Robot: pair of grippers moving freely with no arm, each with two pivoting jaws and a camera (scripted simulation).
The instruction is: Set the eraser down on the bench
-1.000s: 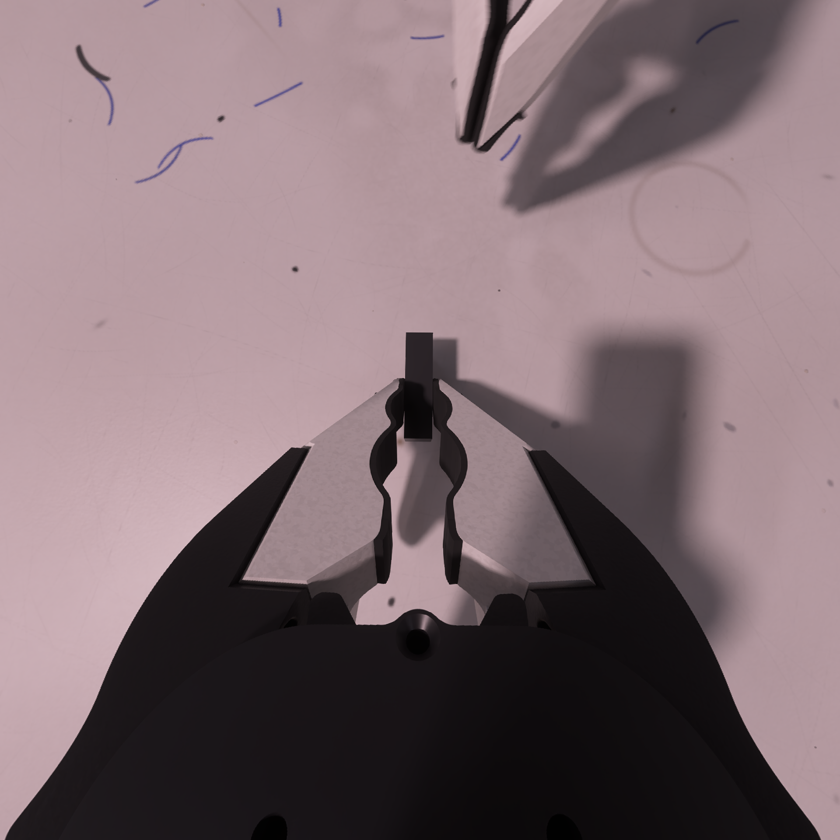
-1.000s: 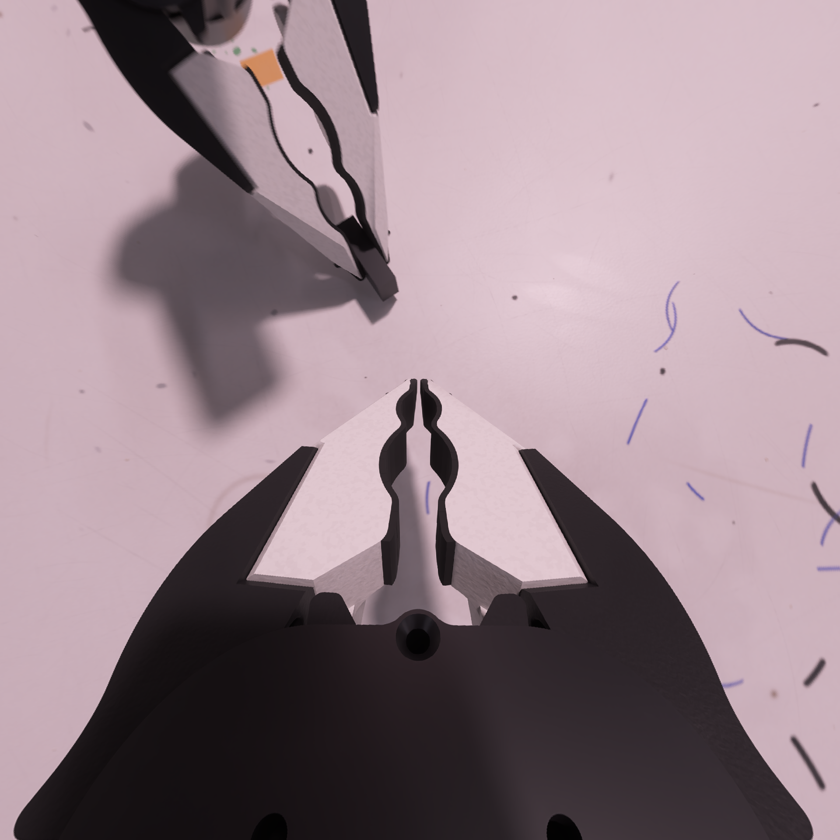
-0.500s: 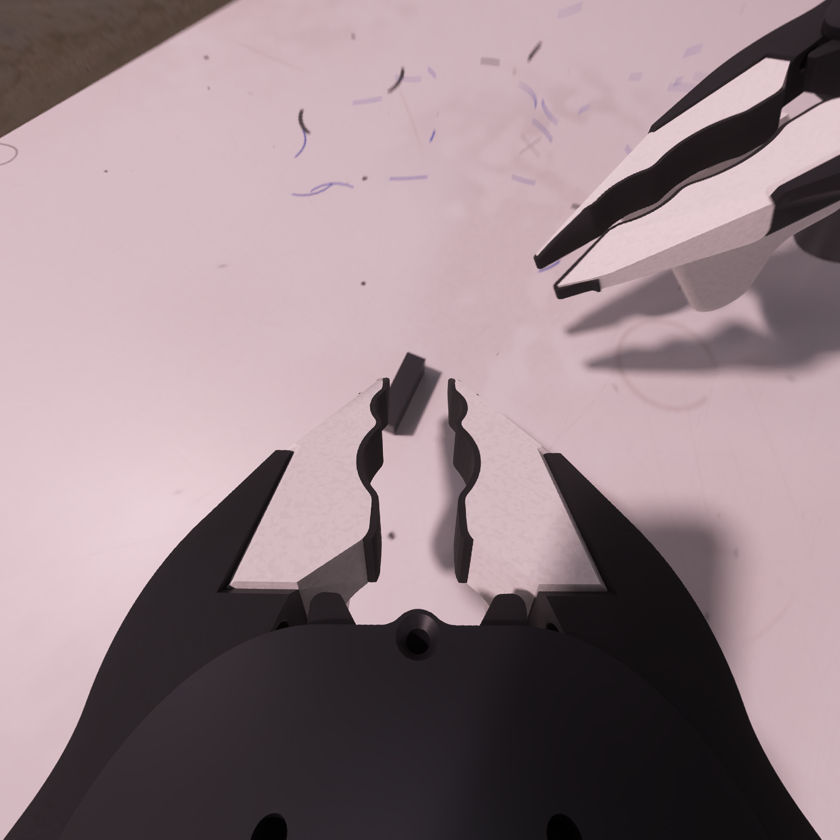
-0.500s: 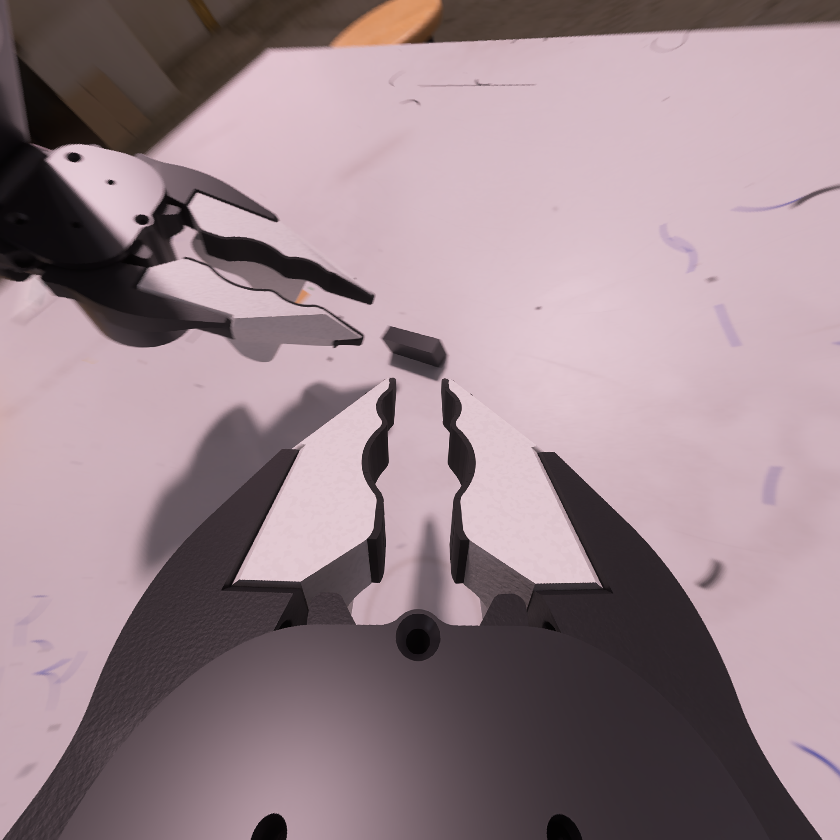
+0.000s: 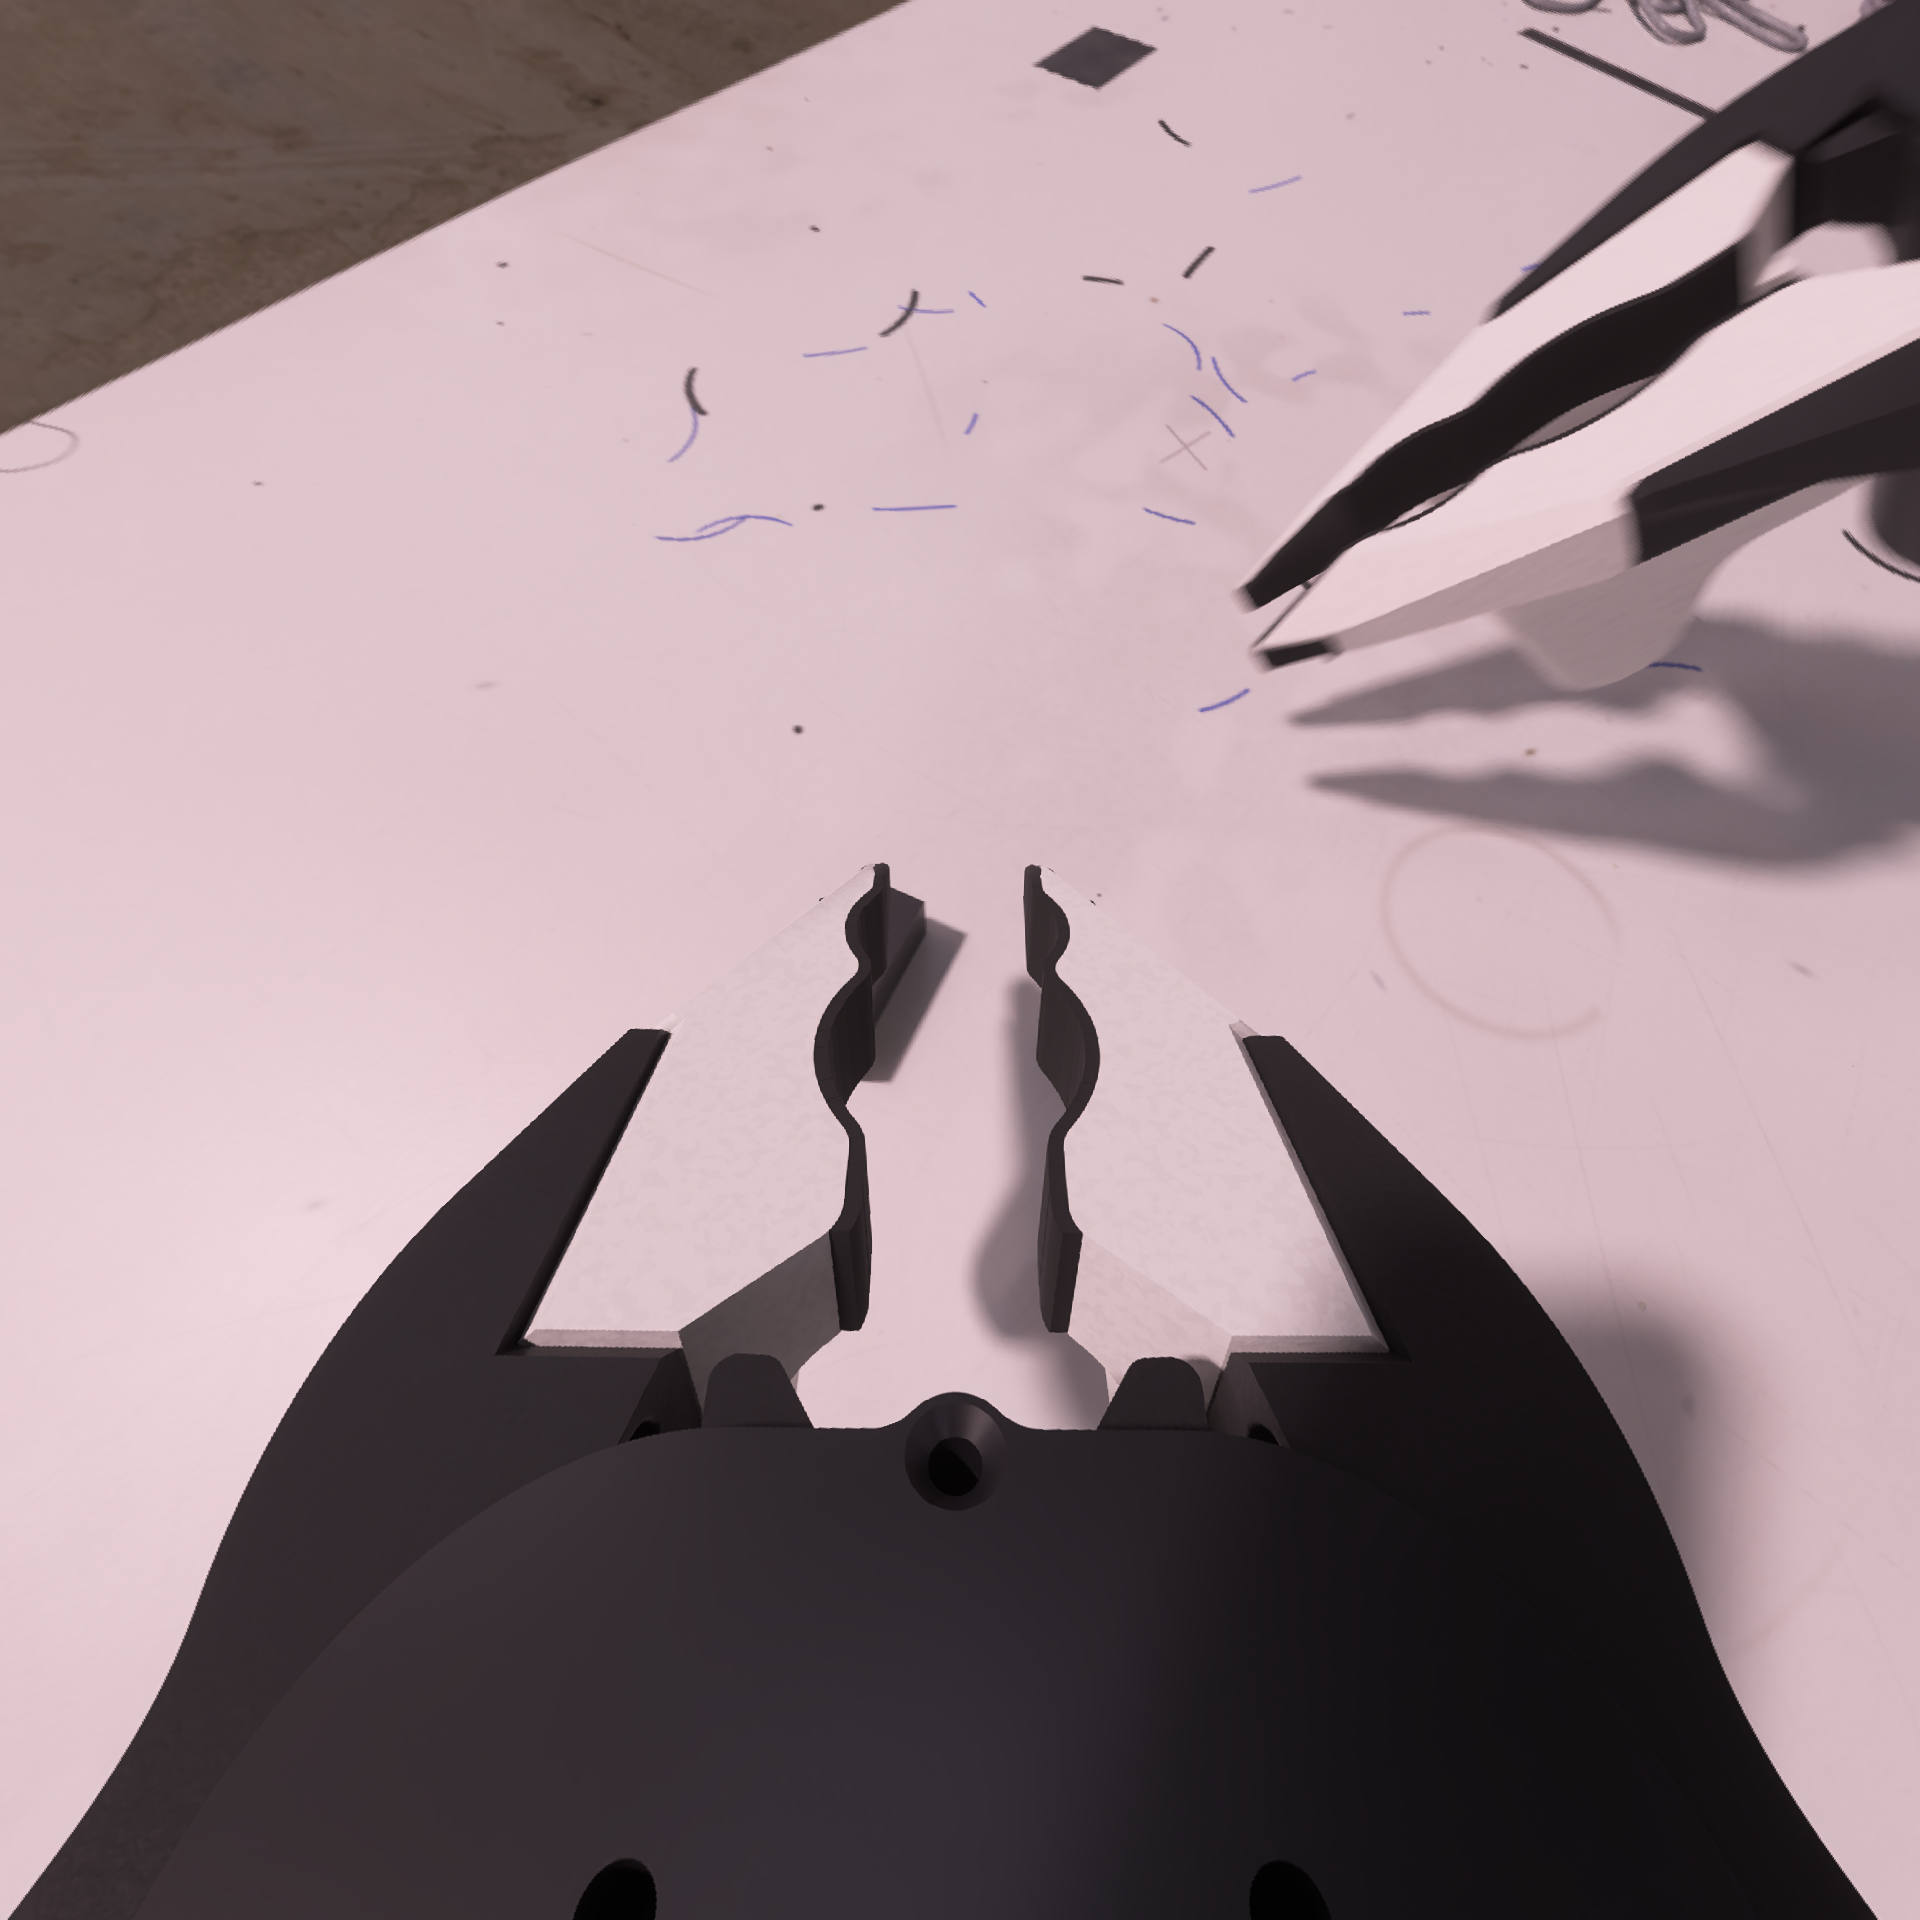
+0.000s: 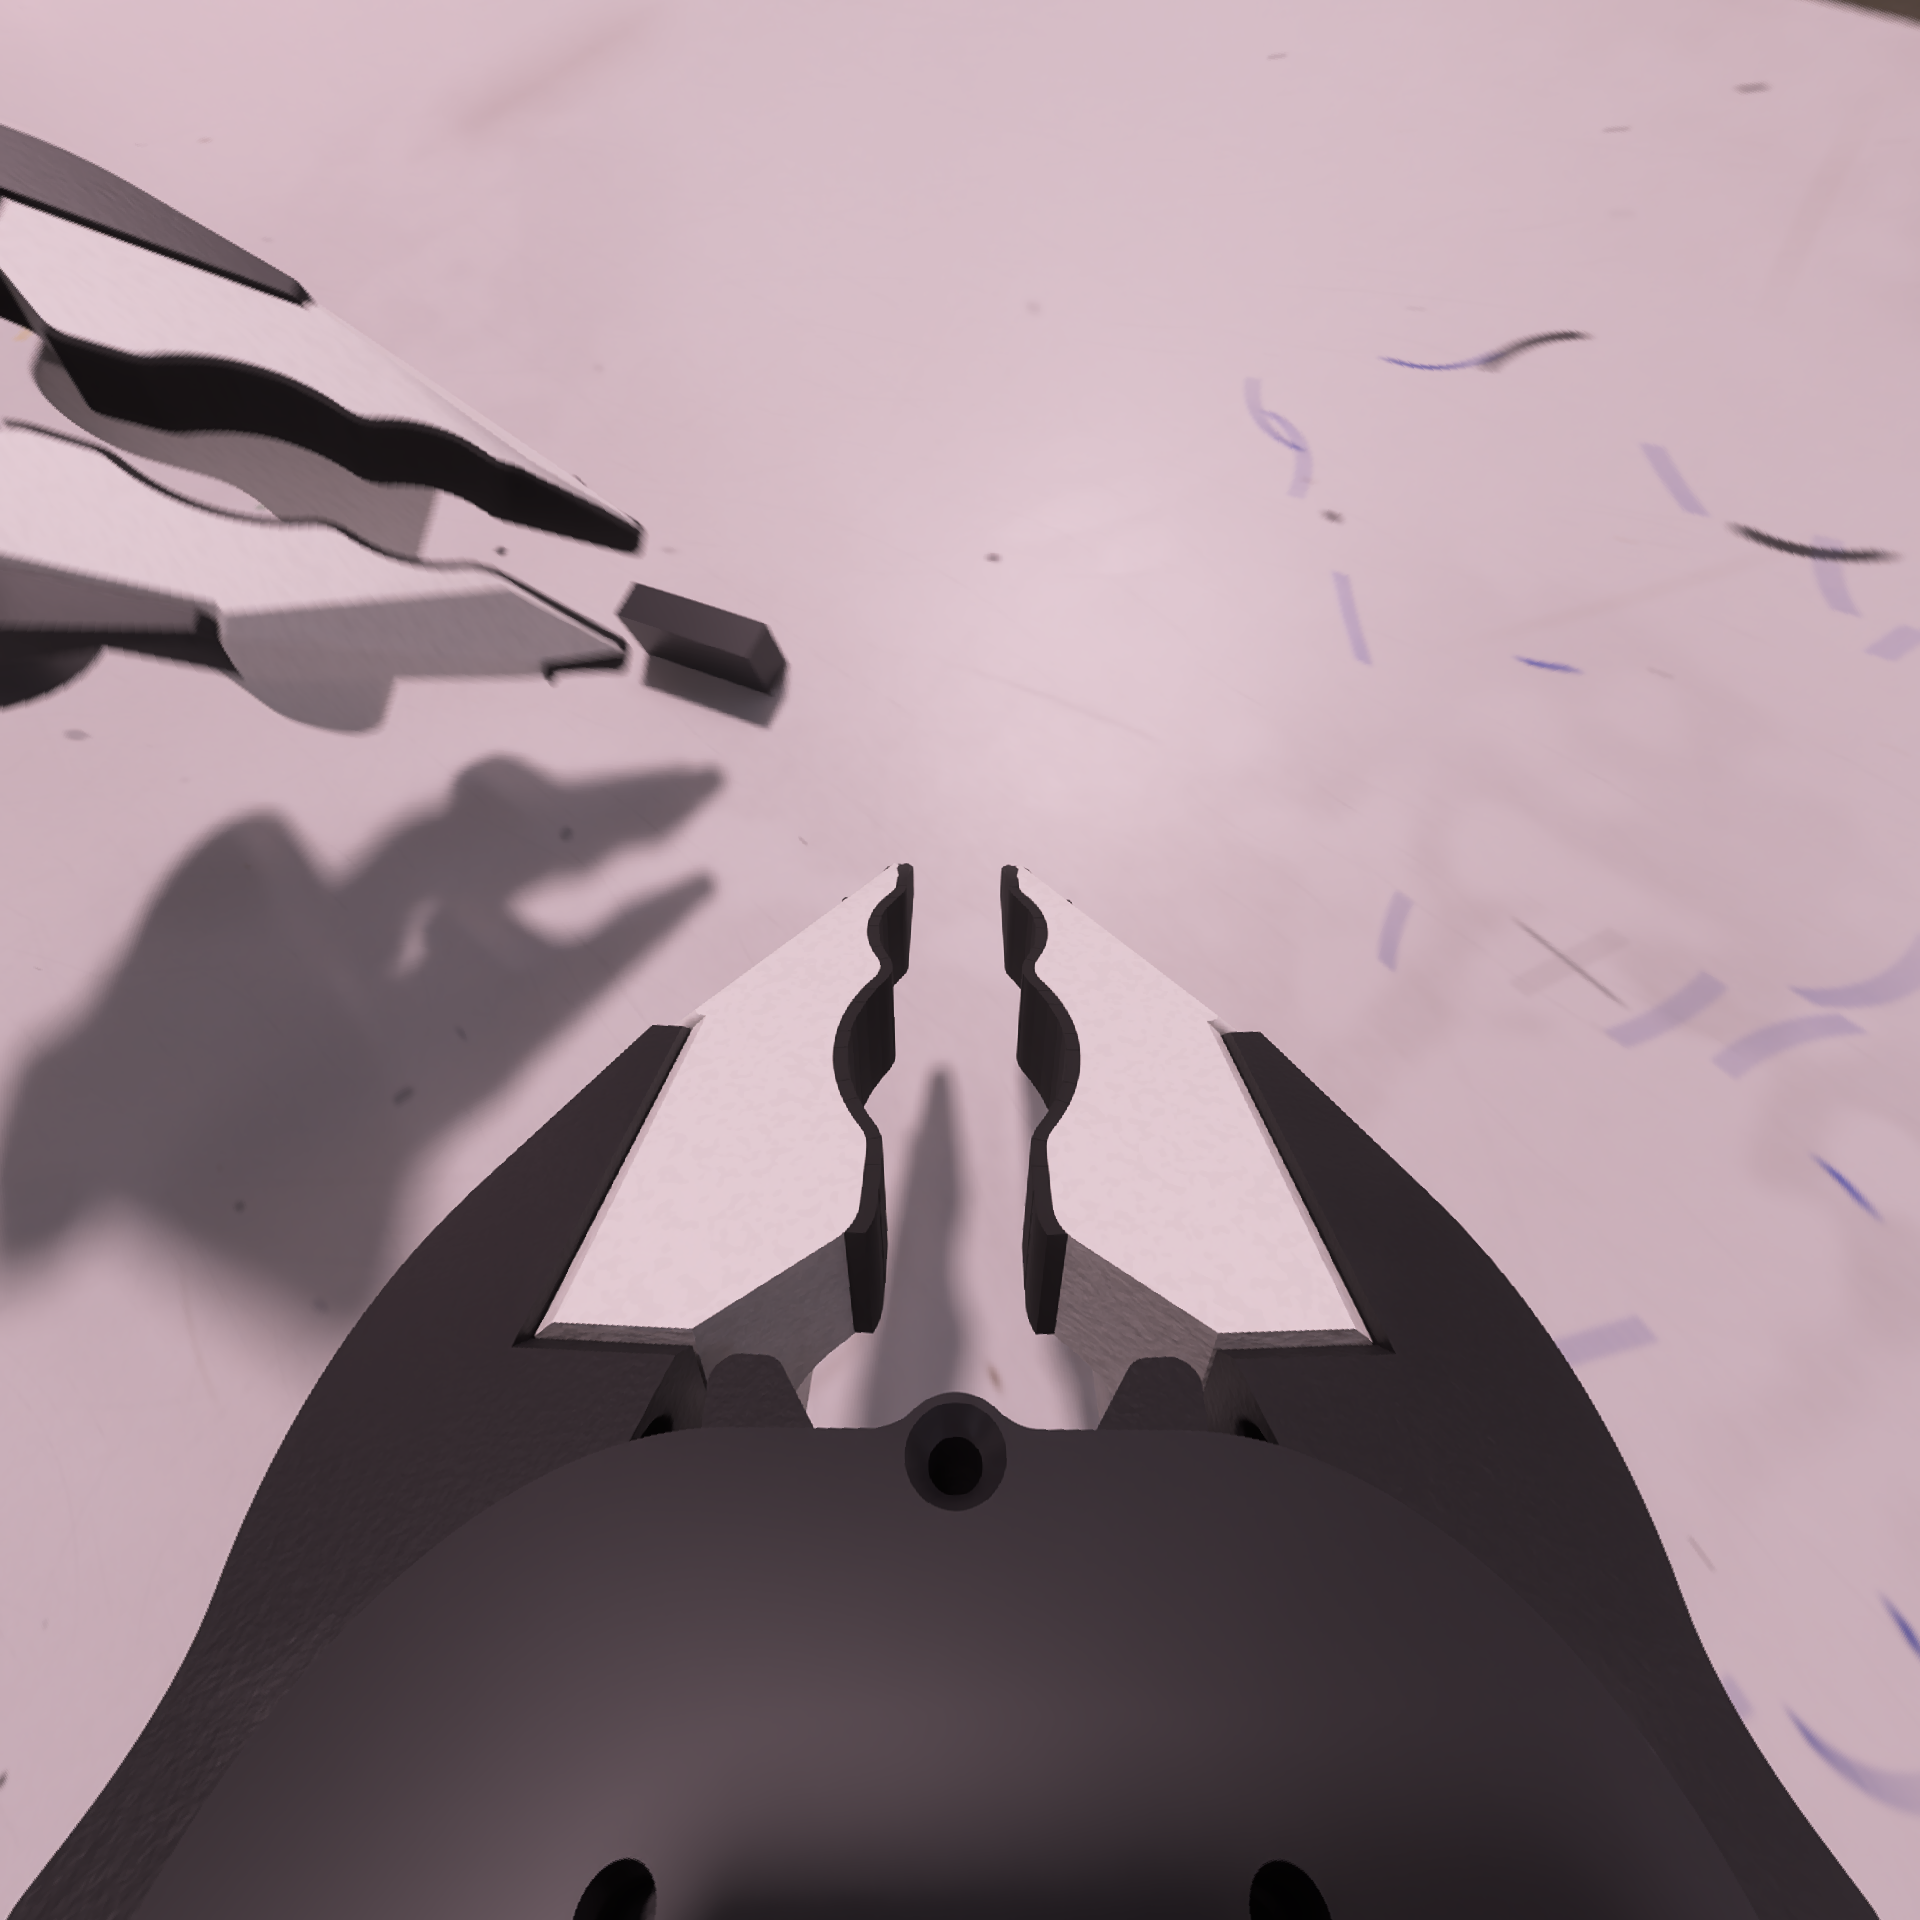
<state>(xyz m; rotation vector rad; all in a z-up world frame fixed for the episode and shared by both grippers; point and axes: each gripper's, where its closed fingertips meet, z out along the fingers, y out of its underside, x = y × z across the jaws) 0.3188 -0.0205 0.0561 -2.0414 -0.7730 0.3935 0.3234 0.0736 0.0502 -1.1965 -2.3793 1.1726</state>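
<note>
The eraser (image 6: 701,639), a small dark block, lies flat on the pale pink bench (image 6: 1039,416). My left gripper (image 5: 956,878) is open and holds nothing. In the left wrist view the eraser (image 5: 904,977) shows beside and partly under the left finger, mostly hidden by it. In the right wrist view the left gripper (image 6: 623,597) reaches in from the left, and the eraser lies just ahead of its lower fingertip. My right gripper (image 6: 956,878) is open and empty, a little way short of the eraser. It also shows in the left wrist view (image 5: 1257,623) at the upper right, above the bench.
Blue and black scribble marks (image 5: 935,416) cover the far bench. A dark square patch (image 5: 1096,57) lies near the far edge. The bench edge runs across the upper left, with brown floor (image 5: 260,156) beyond it. A faint ring stain (image 5: 1496,935) sits to the right.
My left gripper was shut on the upright eraser, then opened; the eraser now lies on the bench. My right gripper went from shut to open. Both views tilted from looking down to looking along the bench.
</note>
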